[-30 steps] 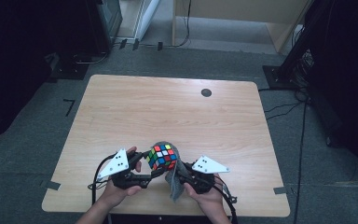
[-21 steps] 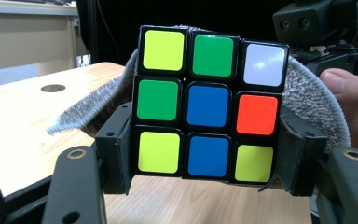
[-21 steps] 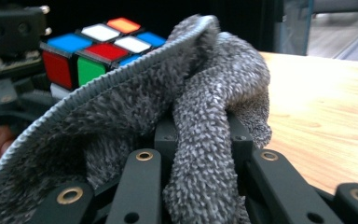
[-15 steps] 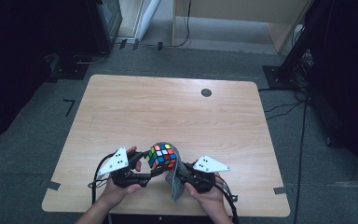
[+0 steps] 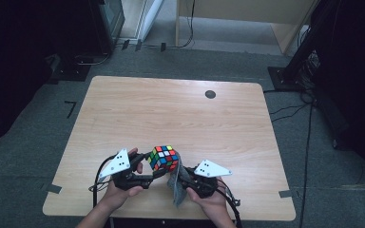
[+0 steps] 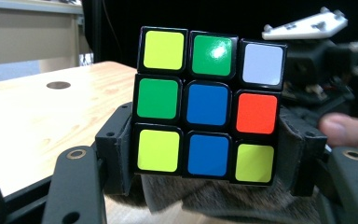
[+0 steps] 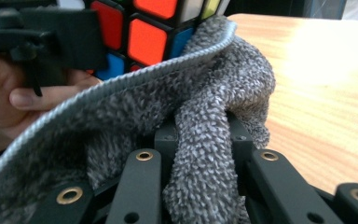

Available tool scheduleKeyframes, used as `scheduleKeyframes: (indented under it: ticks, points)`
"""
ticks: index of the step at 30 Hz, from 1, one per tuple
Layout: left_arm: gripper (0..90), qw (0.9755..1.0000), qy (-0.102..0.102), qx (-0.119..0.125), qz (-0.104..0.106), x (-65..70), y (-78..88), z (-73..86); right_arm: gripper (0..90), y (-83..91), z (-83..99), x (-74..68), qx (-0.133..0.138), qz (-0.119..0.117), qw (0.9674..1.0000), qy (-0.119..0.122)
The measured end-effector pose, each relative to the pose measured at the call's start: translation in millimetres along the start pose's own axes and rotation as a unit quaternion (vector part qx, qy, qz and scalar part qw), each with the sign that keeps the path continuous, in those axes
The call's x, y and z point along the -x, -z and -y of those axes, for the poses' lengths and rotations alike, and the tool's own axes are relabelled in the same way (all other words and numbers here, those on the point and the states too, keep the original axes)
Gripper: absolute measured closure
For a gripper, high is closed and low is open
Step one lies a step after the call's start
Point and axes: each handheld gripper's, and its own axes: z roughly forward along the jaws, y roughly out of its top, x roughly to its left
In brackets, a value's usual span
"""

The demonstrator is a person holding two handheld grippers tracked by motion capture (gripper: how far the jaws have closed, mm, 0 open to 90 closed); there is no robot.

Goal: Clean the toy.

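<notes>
Grey terry cloth (image 7: 200, 154) sits pinched in the right gripper (image 7: 200, 140), low centre. Left gripper (image 6: 205, 154) clamps the multicoloured plastic puzzle cube (image 6: 208, 105); hard rubbing could twist it loose.

A glossy plastic puzzle cube with coloured stickers on a black body (image 6: 207, 105) is seen, a bright glare being carried by its smooth green top sticker. A grey terry cloth with a rough looped pile and a smoother stitched hem (image 7: 186, 112) is bunched just beside the cube, while the light wooden table with a smooth, faintly shiny grained top (image 5: 171, 114) is spread beneath the cube and a small dark round inset (image 5: 210, 94) is set in the top well away from it. Matt black plastic with brass-coloured metal eyelets is shown by the left gripper (image 6: 205, 154) around the cube and by the right gripper (image 7: 200, 140) on the cloth, each being topped by a matt pale grey plate.
</notes>
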Motion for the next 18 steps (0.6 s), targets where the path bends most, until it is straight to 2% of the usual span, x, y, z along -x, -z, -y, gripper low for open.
scheduleKeyframes:
  ticks: [3, 7, 8, 12, 14, 15, 18]
  points:
    - [34.3, 1.0, -0.001, 0.001, 0.001, 0.9, -0.1, -0.3, 73.6, 5.0, -5.9, -0.2, 0.008, 0.015, 0.9998, 0.011]
    - [34.2, 0.9999, -0.008, -0.009, 0.004, 3.5, -3.6, 1.4, 73.7, 14.3, -9.9, 6.9, 0.041, 0.018, 0.9989, -0.014]
    - [34.3, 0.9999, -0.008, -0.008, 0.004, 4.0, -3.9, 1.2, 73.7, 15.2, -10.2, 7.7, 0.044, 0.013, 0.9988, -0.017]
    - [34.2, 1.0, -0.003, -0.006, 0.003, 2.2, -1.5, 0.3, 74.3, 9.1, -5.4, 5.9, 0.024, -0.005, 0.9996, -0.016]
    - [34.3, 1.0, 0.004, 0.0, 0.0, 0.5, -0.2, -1.0, 74.3, 4.5, -3.0, 4.7, 0.002, -0.016, 0.9998, -0.008]
    - [34.2, 1.0, 0.006, 0.001, -0.001, 0.1, 0.1, -1.5, 74.2, 3.6, -2.7, 3.3, -0.002, -0.015, 0.9999, 0.0]
    - [34.3, 0.9999, 0.008, 0.006, 0.0, -0.3, 1.1, -2.0, 74.1, 5.8, -6.7, -1.9, 0.001, 0.006, 0.9996, 0.027]
